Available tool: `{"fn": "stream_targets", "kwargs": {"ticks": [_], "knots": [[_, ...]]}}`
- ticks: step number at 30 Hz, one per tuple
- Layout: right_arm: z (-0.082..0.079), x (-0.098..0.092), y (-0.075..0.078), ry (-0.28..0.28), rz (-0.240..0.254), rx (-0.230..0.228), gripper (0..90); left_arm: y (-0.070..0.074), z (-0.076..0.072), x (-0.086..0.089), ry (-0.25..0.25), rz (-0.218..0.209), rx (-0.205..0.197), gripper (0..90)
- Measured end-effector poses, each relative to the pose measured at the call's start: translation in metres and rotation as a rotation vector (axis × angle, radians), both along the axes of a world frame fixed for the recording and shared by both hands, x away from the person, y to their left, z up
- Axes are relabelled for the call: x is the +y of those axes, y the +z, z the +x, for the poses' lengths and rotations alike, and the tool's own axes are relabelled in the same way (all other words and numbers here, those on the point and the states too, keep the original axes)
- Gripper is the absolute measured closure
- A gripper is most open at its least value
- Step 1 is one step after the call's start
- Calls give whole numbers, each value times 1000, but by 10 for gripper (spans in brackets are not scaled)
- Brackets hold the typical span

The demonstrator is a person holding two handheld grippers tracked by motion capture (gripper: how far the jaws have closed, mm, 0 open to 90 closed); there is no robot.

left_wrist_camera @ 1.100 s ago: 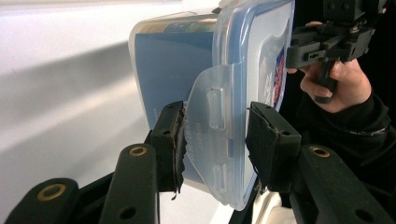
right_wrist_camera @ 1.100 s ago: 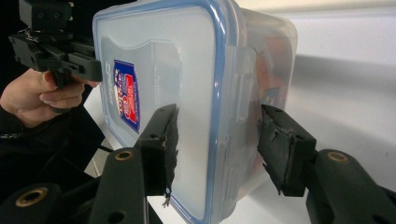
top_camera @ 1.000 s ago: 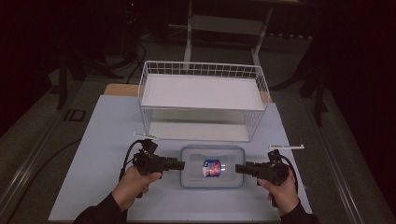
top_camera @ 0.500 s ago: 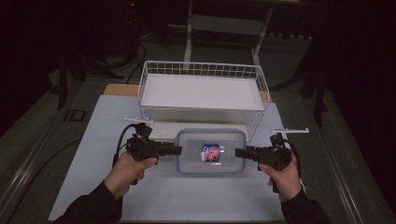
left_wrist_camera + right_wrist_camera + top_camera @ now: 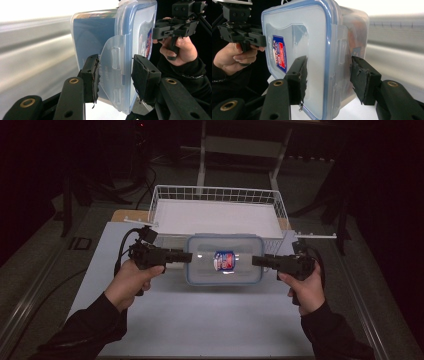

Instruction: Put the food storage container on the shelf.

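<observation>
A clear plastic container [image 5: 205, 267] with a blue-rimmed lid and a red and blue label [image 5: 224, 260] hangs above the white table sheet, just in front of the wire basket. My left gripper [image 5: 189, 256] is shut on its left end, pads clamped across the side clip [image 5: 113, 65]. My right gripper [image 5: 255, 261] is shut on its right end, one pad on the lid [image 5: 312, 45] and one under the base. In the left gripper view the right gripper [image 5: 175, 25] shows beyond the container [image 5: 100, 37]. The right gripper view has the left gripper [image 5: 242, 32] at its upper left.
A white wire basket [image 5: 215, 195] with a white floor stands at the back of the table, right behind the container. The white sheet [image 5: 200, 320] covers the table in front. Dark floor, cables and stand legs surround the table.
Both hands have risen together with the container between them. It has left the sheet and now sits higher in the picture, closer to the basket's front wall.
</observation>
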State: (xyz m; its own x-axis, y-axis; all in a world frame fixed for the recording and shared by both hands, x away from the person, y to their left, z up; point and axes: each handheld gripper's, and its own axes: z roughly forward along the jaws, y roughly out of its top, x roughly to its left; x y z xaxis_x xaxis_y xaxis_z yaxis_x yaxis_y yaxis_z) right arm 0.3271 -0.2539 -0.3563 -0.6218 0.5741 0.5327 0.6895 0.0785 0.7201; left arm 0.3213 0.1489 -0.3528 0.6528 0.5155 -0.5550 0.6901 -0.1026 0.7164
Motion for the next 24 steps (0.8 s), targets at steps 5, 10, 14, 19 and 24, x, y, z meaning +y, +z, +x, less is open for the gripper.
{"fn": "stream_targets", "kwargs": {"ticks": [5, 10, 14, 19, 24], "knots": [[16, 2, 18, -6, 13, -16, 485, 17, 12, 0, 9, 6, -11, 578], [29, 3, 33, -14, 15, -30, 484, 30, 22, 1, 18, 4, -20, 578], [39, 4, 43, -22, 18, -36, 483, 40, 32, 1, 22, 8, -22, 577], [53, 5, 51, -31, 32, -28, 482, 50, 46, 2, 35, 11, -26, 576], [67, 8, 54, -41, 31, -21, 481, 51, 60, 3, 52, 4, -15, 575]]}}
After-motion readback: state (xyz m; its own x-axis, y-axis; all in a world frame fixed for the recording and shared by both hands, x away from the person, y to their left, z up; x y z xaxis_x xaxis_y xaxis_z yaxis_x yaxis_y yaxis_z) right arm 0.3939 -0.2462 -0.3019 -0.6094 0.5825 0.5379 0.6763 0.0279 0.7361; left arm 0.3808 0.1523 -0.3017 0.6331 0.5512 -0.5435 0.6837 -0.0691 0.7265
